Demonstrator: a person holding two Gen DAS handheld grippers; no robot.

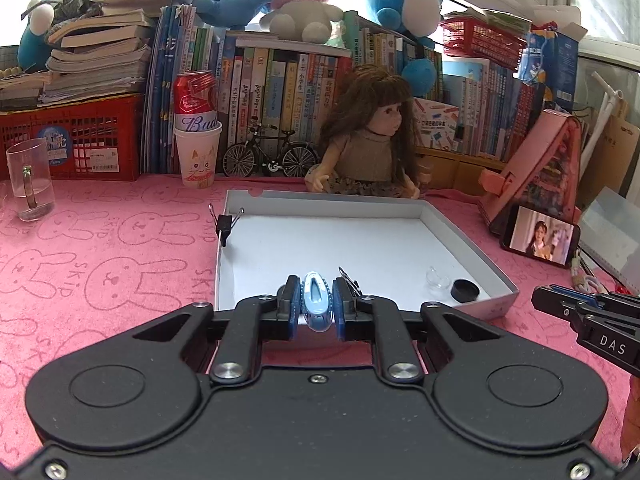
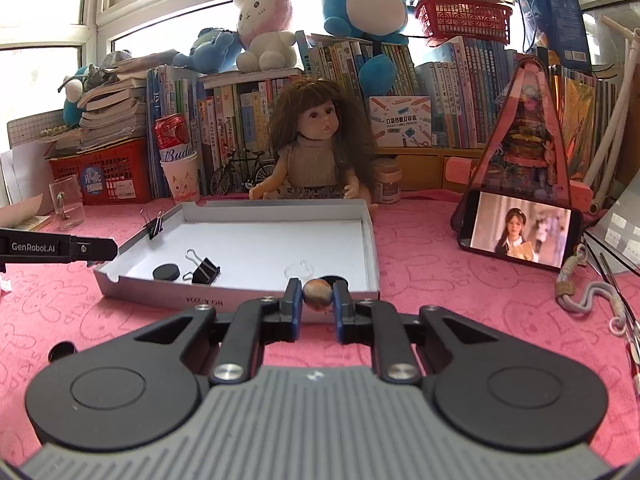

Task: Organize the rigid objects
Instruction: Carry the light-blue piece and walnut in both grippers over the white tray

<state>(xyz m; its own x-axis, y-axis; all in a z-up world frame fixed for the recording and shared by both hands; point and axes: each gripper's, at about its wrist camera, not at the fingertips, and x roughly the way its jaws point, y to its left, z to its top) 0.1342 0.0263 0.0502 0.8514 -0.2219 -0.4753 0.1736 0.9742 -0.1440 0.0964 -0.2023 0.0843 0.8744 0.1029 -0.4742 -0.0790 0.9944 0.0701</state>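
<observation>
Pink cloth printed with rabbits and the word "SKIP" covers the bench [image 1: 100,264], and on it lies a shallow white cardboard tray [image 2: 370,240] whose near wall carries upside-down print too small to read. Behind it a red can [image 1: 196,100] reading "Bud…" in script stands in a white paper cup with a cat drawing; a box on the shelf reads "POCKET LABEL PRINTER" under Chinese characters, seen only from the right wrist. The left gripper's side plate [image 2: 60,248] reads "GenRobot.AI" in the right view; the right gripper's plate [image 1: 592,324] reads "DAS" in the left view. The right view shows a black binder clip [image 2: 204,270] lying in the tray beside a black round cap [image 2: 165,272], and a second black cap [image 2: 62,350] on the cloth outside the tray; the left view hides most of that clip behind its own fingers but shows a clear glass dish [image 1: 438,278] next to another black cap [image 1: 465,290] in the tray's near right corner. Both views show a binder clip [image 1: 226,224] clamped upright on the tray's left wall. The left gripper [image 1: 316,304] is clamped on a light blue oval object [image 1: 317,306] above the tray's near edge. The right gripper [image 2: 317,300] is clamped on a small brown ball [image 2: 317,295] at the tray's near right wall.
</observation>
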